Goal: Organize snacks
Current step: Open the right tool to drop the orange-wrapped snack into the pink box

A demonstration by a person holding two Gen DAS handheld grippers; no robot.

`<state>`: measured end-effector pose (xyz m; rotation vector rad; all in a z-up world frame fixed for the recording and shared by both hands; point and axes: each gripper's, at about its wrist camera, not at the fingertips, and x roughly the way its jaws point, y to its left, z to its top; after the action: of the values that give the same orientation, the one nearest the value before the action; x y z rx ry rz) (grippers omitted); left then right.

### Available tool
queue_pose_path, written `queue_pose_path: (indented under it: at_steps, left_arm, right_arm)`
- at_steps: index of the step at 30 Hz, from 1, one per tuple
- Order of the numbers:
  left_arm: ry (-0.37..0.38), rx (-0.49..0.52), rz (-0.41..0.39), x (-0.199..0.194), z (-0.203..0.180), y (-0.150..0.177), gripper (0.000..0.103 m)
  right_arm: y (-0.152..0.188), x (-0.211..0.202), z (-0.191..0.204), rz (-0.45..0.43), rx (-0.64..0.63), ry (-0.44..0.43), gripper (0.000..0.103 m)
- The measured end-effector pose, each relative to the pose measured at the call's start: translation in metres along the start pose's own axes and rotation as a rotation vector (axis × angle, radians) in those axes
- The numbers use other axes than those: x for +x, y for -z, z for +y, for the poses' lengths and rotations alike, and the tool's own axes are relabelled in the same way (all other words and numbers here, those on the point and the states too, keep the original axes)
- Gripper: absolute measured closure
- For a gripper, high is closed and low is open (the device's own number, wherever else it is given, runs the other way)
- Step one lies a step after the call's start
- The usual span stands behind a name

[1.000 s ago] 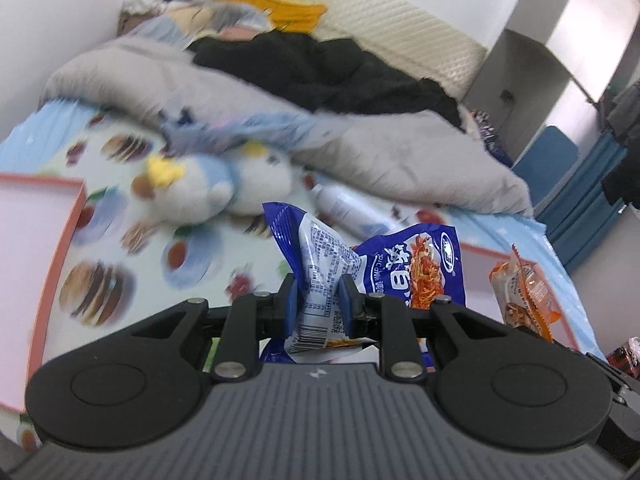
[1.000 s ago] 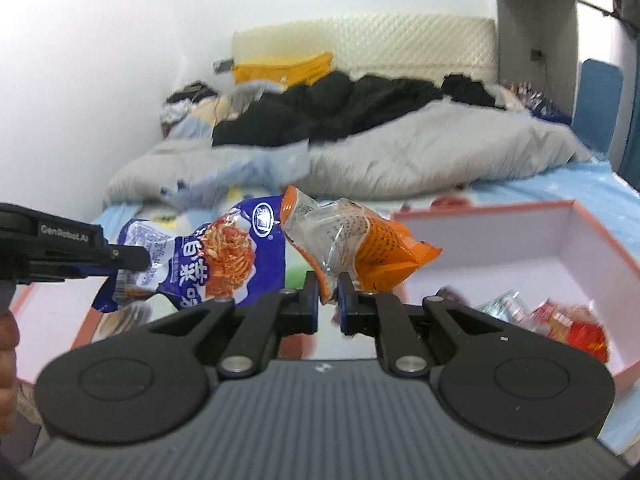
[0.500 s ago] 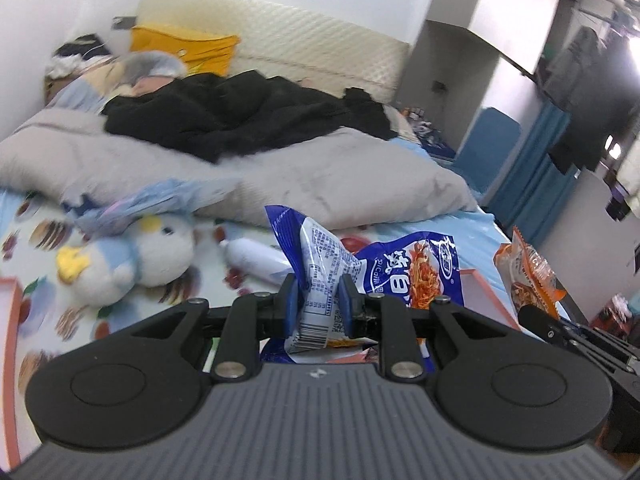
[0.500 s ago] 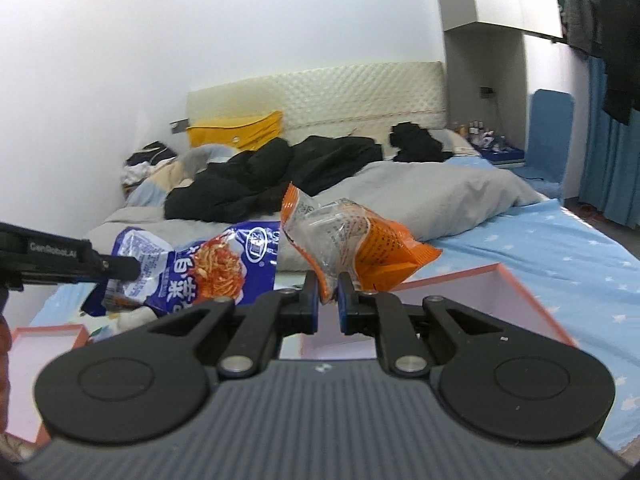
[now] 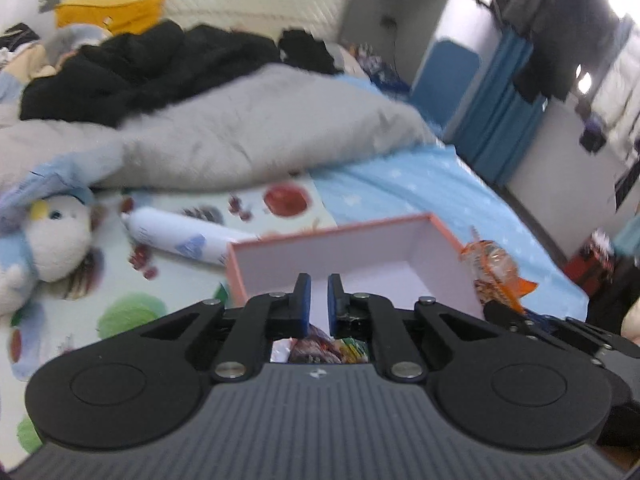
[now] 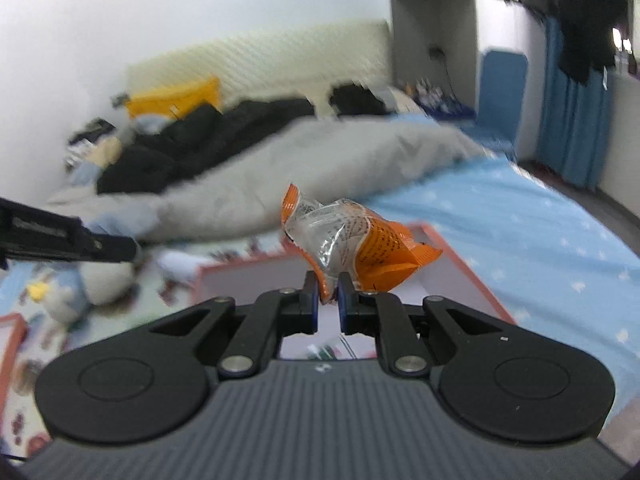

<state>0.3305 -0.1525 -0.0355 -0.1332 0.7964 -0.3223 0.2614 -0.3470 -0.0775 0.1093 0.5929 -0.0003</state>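
Both my views are blurry. My left gripper (image 5: pixel 319 286) hangs over one pink box (image 5: pixel 344 252); its jaws are pressed nearly together, with nothing between them. My gripper body hides most of the box; I see some shiny snack packets (image 5: pixel 320 346) inside, too hidden to count. My right gripper (image 6: pixel 328 284) pinches one orange snack bag (image 6: pixel 356 242) above the box.

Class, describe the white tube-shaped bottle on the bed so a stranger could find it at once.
Start at the bed's fruit-print sheet, in front of the grey duvet. Between the plush penguin toy and the pink cardboard box lies the white bottle on its side. It is the only smooth, tube-shaped thing there.
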Motion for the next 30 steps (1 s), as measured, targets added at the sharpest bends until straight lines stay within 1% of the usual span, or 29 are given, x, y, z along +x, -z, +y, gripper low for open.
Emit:
queue_pose_path:
  at_steps: [3,5,7,10,14,15,16,17,19,20,21,22,23,25,26,28,29,30]
  left_arm:
    - [0.004,0.021,0.051,0.022,-0.005,0.008,0.093]
    - [0.000,0.029,0.081,0.032,-0.004,0.013,0.093]
    - [-0.009,0.028,0.104,0.041,0.001,0.018,0.092]
    - [-0.034,0.020,0.111,0.044,0.013,0.023,0.092]
    - [-0.053,-0.009,0.134,0.045,0.036,0.027,0.090]
    - [-0.062,-0.014,0.138,0.046,0.043,0.029,0.088]
    - [-0.075,-0.018,0.139,0.046,0.050,0.032,0.078]
    - [-0.085,-0.022,0.139,0.045,0.055,0.033,0.065]
    - [-0.104,-0.038,0.145,0.047,0.070,0.039,0.048]
    - [-0.114,-0.048,0.154,0.049,0.076,0.041,0.046]
    - [-0.126,-0.059,0.164,0.052,0.085,0.044,0.045]
    - [-0.133,-0.065,0.168,0.053,0.090,0.047,0.042]
    - [-0.138,-0.071,0.171,0.056,0.098,0.050,0.037]
    - [-0.158,-0.088,0.190,0.064,0.111,0.054,0.034]
    - [-0.157,-0.090,0.194,0.068,0.116,0.057,0.032]
    - [-0.145,-0.045,0.214,0.078,0.122,0.060,0.030]
    - [-0.154,-0.010,0.224,0.082,0.122,0.062,0.029]
    - [-0.160,0.029,0.231,0.085,0.121,0.064,0.028]
  right_arm:
    - [0.015,0.026,-0.014,0.091,0.038,0.013,0.090]
    - [0.024,0.038,-0.020,0.134,0.049,0.016,0.089]
    - [0.032,0.046,-0.023,0.158,0.066,0.022,0.088]
    - [0.038,0.056,-0.027,0.188,0.090,0.020,0.088]
    - [0.043,0.061,-0.026,0.201,0.095,0.020,0.087]
    - [0.042,0.062,-0.025,0.202,0.094,0.018,0.087]
    - [0.043,0.062,-0.024,0.204,0.090,0.015,0.087]
    - [0.044,0.062,-0.024,0.208,0.089,0.012,0.087]
    - [0.045,0.064,-0.022,0.218,0.085,0.002,0.084]
    - [0.045,0.064,-0.022,0.222,0.087,-0.004,0.077]
    - [0.046,0.063,-0.021,0.219,0.091,-0.013,0.064]
    - [0.046,0.063,-0.020,0.215,0.092,-0.017,0.060]
    - [0.047,0.062,-0.019,0.212,0.089,-0.018,0.059]
    - [0.048,0.062,-0.016,0.216,0.083,-0.020,0.059]
    - [0.049,0.063,-0.015,0.219,0.084,-0.020,0.058]
    - [0.050,0.063,-0.015,0.223,0.093,-0.017,0.052]
    - [0.051,0.063,-0.015,0.224,0.098,-0.014,0.046]
    - [0.052,0.063,-0.014,0.225,0.101,-0.011,0.042]
